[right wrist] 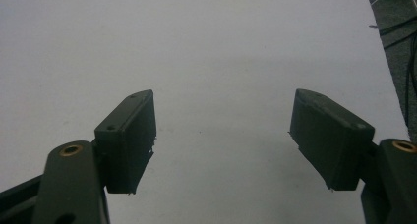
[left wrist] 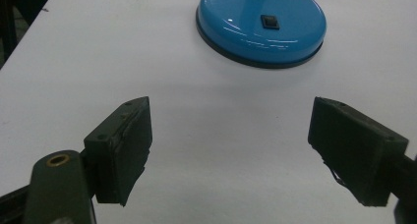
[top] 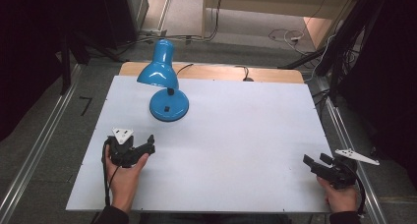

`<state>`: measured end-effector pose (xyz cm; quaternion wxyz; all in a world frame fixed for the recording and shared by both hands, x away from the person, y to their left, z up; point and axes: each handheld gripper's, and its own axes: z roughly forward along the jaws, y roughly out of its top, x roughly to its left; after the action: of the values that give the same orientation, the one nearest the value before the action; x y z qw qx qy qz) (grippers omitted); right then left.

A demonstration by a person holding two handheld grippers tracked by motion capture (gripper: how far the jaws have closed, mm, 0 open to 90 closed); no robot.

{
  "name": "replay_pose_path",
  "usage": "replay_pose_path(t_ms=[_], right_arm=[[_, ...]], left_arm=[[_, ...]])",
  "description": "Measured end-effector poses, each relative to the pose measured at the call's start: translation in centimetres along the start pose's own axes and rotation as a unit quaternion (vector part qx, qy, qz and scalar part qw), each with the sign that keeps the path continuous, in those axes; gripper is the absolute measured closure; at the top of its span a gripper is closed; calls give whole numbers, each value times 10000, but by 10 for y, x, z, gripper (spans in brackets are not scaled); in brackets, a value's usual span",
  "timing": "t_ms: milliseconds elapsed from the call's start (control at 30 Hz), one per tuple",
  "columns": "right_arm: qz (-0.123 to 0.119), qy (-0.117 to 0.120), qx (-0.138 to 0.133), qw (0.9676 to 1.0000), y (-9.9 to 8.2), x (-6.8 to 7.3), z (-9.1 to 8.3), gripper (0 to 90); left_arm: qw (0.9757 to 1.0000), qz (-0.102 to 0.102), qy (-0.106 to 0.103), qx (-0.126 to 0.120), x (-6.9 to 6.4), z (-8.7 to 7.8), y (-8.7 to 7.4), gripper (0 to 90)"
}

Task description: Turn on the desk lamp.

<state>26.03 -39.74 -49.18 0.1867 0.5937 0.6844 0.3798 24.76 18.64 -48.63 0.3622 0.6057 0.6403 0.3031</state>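
Lamp shade beyond frame top

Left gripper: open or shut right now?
Open. The left gripper has its jaws spread wide with bare white table between them, holding nothing; the blue lamp base sits ahead, untouched.

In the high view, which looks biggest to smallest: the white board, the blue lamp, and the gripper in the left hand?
1. White board, by far the largest.
2. Blue lamp.
3. Left gripper, smallest, though it sits nearer the camera, so its true size against the lamp is unsure.

Blue lamp far-left on the table, broad bare surface elsewhere
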Motion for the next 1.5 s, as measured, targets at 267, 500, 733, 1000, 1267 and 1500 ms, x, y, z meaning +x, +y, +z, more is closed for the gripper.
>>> replay_pose_path(t_ms=[267,500,733,1000,1267,1500], right_arm=[[2,3,0,10000,0,1,0,240],[-27,-12,7,10000,0,1,1,240],[-23,-15,5,10000,0,0,1,240],[-24,-13,5,10000,0,1,1,241],[-7,-14,18,10000,0,1,1,241],[-25,-12,6,10000,0,0,1,240]], left_arm=[[10000,33,-46,11,-4,4,4,177],[9999,74,-96,-11,-9,7,8,177],[9999,46,-129,-36,-11,13,12,178],[9999,61,-119,-92,-14,18,18,179],[9998,73,-133,-119,-19,24,22,184],[9997,124,-153,-131,-23,29,26,187]])
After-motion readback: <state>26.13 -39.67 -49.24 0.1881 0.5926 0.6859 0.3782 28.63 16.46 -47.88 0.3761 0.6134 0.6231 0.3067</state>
